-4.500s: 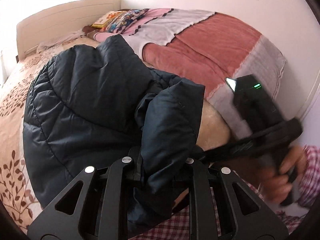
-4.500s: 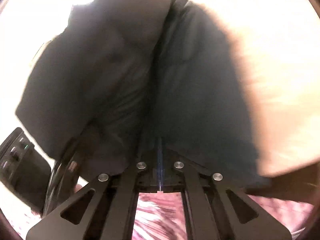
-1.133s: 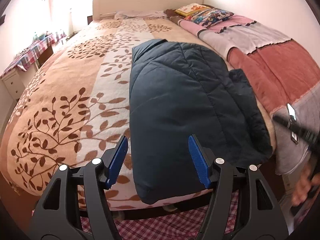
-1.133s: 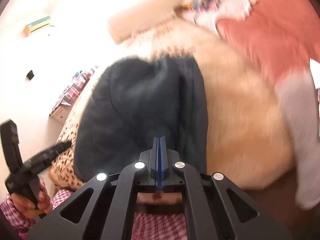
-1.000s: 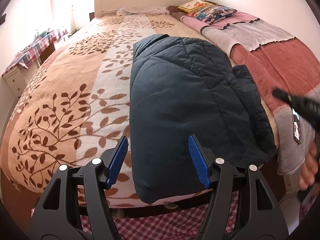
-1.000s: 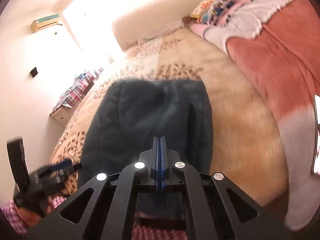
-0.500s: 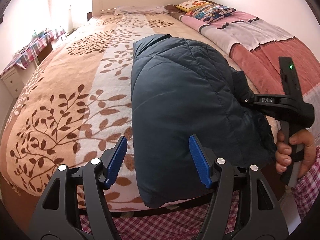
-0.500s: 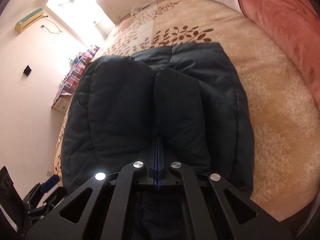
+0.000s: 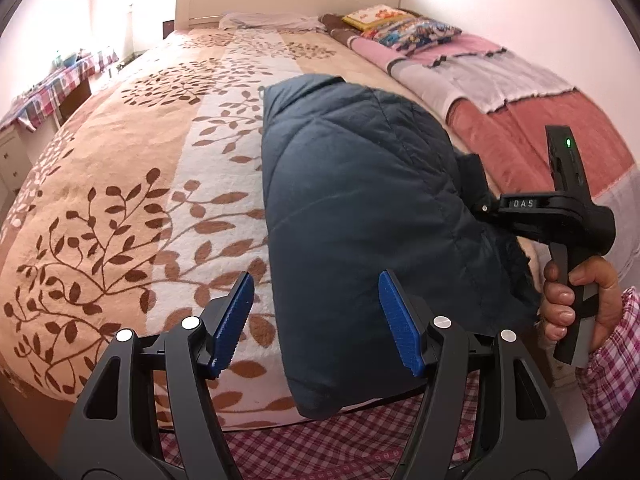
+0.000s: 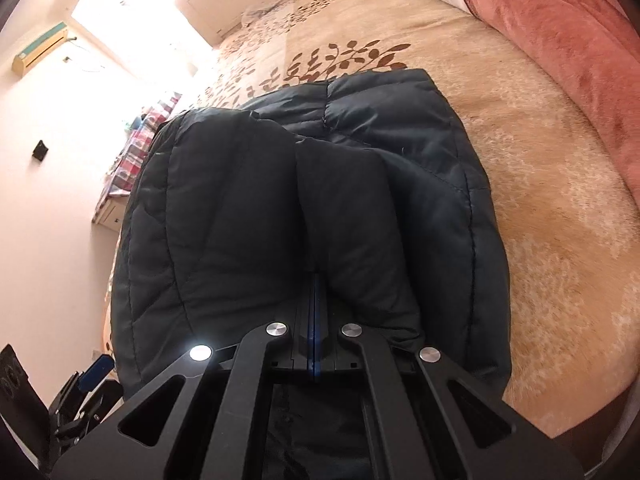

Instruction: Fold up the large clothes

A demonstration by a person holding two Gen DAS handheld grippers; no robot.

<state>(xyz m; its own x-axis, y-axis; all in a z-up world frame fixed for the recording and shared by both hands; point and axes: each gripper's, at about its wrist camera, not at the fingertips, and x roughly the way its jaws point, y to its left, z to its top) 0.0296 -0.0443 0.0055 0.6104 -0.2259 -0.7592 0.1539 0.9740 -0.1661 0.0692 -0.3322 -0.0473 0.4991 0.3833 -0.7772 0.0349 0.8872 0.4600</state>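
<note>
Lying jacket [image 9: 360, 208] beyond parted left jaws

"DAS" stands on the right tool [image 9: 476, 196].

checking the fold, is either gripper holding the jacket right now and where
Left gripper: nothing, jaws just opened wider, clear of the jacket. Right gripper: shut, tips buried in a jacket crease; grip cannot be told.

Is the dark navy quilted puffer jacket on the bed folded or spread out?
Folded. The dark navy quilted puffer jacket lies as a compact, thick bundle on the leaf-patterned bedspread, layers stacked, no sleeves spread out.
</note>
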